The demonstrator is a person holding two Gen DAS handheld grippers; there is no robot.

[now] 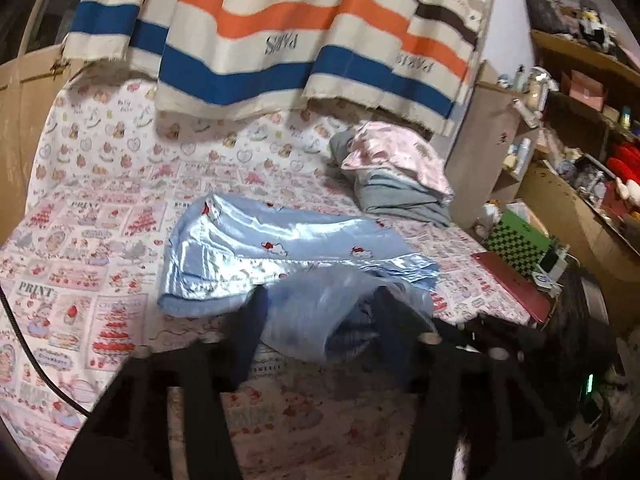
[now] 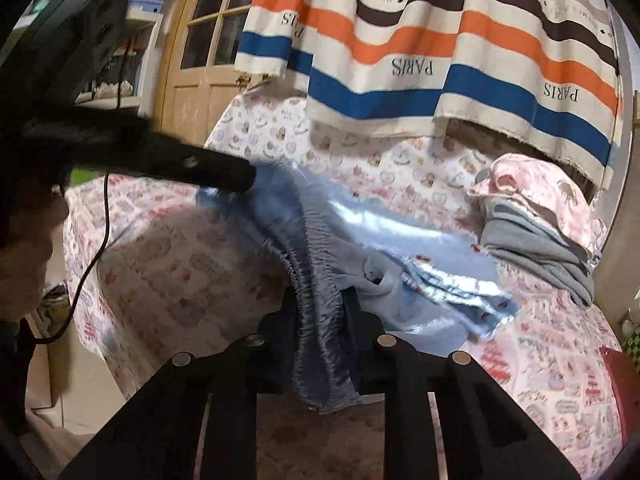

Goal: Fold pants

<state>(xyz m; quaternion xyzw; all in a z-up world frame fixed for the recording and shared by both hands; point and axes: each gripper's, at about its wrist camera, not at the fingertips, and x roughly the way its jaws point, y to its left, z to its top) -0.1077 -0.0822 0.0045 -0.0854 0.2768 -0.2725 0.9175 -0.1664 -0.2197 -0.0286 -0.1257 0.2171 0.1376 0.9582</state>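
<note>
Light blue satin pants (image 1: 276,240) with small red prints lie partly folded on the patterned bed sheet (image 1: 100,216). My left gripper (image 1: 320,300) is shut on a lifted edge of the pants near the bed's front. In the right wrist view my right gripper (image 2: 322,312) is shut on the gathered elastic waistband (image 2: 316,264) of the pants (image 2: 400,236), which hangs down between its fingers. The left gripper (image 2: 240,174) shows there as a dark bar at the far corner of the cloth.
A pile of grey folded clothes (image 1: 400,196) under a pink pillow (image 1: 396,152) sits at the bed's back right. A striped cloth (image 1: 304,28) hangs above the bed. A red book (image 1: 516,280), a green checked box (image 1: 516,240) and cluttered shelves (image 1: 580,128) stand right. A wooden door (image 2: 196,60) is left.
</note>
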